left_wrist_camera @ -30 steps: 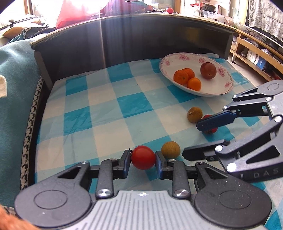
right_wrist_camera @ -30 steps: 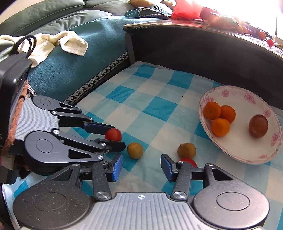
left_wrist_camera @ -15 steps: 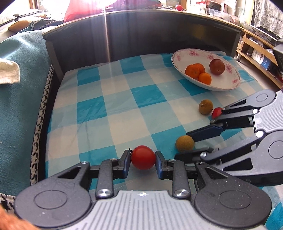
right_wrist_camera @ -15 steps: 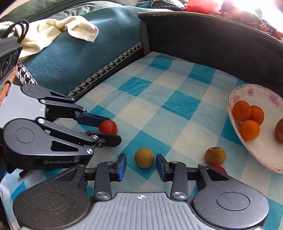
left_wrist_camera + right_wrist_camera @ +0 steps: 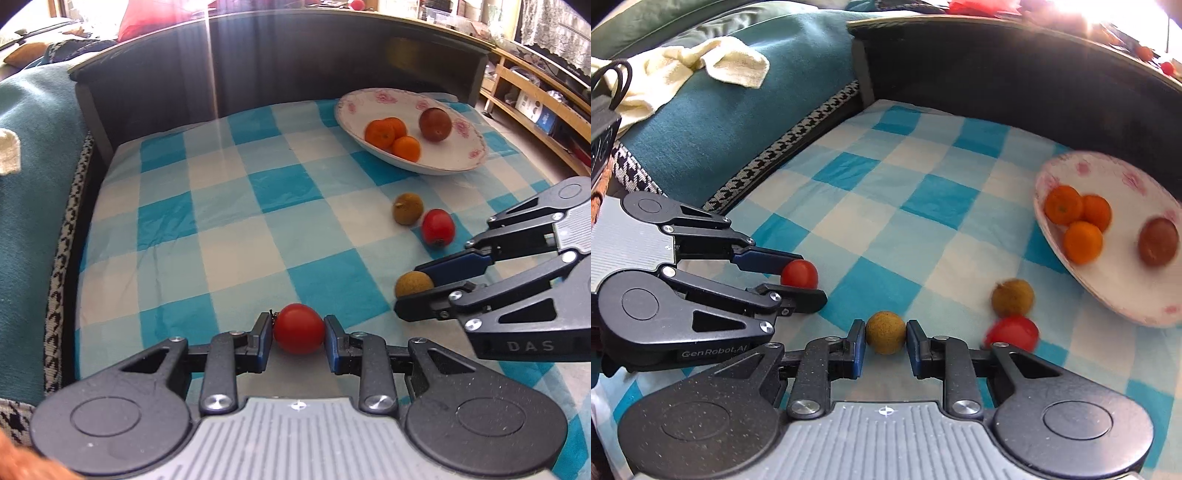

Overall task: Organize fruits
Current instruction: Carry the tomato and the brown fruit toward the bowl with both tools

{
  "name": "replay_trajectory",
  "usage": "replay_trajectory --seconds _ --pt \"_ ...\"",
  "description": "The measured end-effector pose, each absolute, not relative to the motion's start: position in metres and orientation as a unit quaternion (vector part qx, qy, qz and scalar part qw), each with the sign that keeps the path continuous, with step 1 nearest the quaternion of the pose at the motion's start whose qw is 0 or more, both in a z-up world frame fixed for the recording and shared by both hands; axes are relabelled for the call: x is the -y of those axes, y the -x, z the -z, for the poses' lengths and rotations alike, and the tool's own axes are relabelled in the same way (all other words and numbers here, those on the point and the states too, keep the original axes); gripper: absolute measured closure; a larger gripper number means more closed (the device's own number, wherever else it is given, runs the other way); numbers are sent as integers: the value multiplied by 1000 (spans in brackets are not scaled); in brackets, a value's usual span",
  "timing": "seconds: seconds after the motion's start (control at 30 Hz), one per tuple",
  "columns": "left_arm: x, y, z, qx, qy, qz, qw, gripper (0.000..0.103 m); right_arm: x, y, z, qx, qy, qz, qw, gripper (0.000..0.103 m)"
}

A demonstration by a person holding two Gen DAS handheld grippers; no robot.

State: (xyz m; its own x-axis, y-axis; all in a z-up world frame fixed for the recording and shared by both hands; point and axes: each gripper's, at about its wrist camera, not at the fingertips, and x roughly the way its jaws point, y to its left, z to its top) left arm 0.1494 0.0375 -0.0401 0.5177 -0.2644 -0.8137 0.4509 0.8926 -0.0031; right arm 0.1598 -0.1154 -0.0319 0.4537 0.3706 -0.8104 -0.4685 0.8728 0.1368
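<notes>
Looking through the left wrist view first, we see our left gripper [image 5: 298, 334] at the lower centre, its blue fingers [image 5: 263, 341] pressed on both sides of a red tomato [image 5: 299, 328] that sits low over the checked cloth [image 5: 229, 221]. At the right edge our right gripper [image 5: 417, 291] reaches in, its fingers narrow around a brown longan [image 5: 413, 283]. Above it lie a second tomato [image 5: 438, 227] and, touching it, another longan [image 5: 407, 208]. In the upper right a flowered bowl [image 5: 461, 158] holds three oranges [image 5: 393, 136] and a dark round fruit [image 5: 436, 124].

Turning to the right wrist view, we find the right gripper [image 5: 885, 343] at the lower centre with the longan [image 5: 885, 332] between its fingers [image 5: 914, 345], both pads at the fruit's sides; whether they squeeze it we cannot tell. At the left the left gripper [image 5: 798, 275] clamps the tomato [image 5: 799, 274]. The loose longan [image 5: 1013, 297] and tomato [image 5: 1012, 330] lie right of centre, blurred, near the bowl [image 5: 1115, 288] at the right edge. A cream towel [image 5: 701, 70] lies in the upper left.
</notes>
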Motion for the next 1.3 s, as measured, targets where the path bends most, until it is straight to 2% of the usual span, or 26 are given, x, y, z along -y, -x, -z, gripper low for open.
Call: replay_trajectory --seconds 0.57,1.3 --pt "23 -117 39 -450 -157 259 840 64 167 -109 20 -489 68 -135 859 85" --pt "25 -112 40 -436 -159 254 848 65 172 -105 26 -471 71 -151 867 85"
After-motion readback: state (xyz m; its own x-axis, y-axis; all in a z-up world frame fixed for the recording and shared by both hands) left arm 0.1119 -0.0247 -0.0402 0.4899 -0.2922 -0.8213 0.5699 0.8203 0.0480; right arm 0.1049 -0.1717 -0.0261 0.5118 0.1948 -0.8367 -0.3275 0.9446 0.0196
